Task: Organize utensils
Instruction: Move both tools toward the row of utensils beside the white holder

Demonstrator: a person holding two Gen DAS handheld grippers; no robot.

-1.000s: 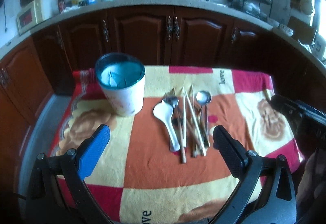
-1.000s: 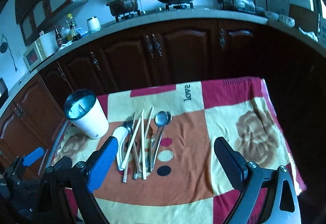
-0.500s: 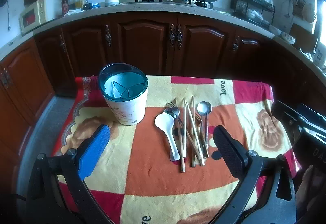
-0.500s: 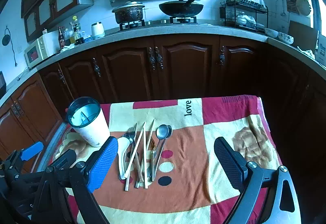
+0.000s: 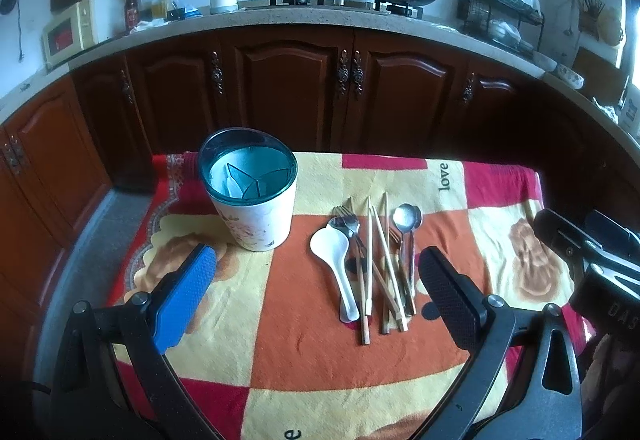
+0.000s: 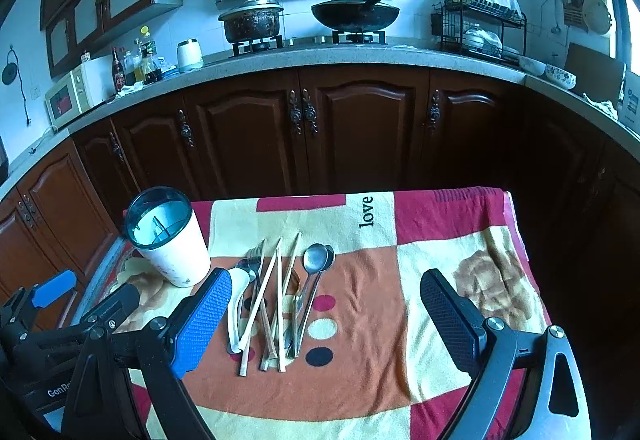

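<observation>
Left gripper hangs above the near part of the checkered tablecloth, jaws spread wide, nothing between them. Landmark is the utensil holder: a white cup with a teal divided rim, standing upright on the cloth. Just right of it lies the utensil pile. The white spoon is nearest the holder, then a fork, the wooden chopsticks crossing one another, and a metal spoon farthest right. Well right of the holder, at the frame's edge, sits the right gripper; its jaws are out of sight.
</observation>
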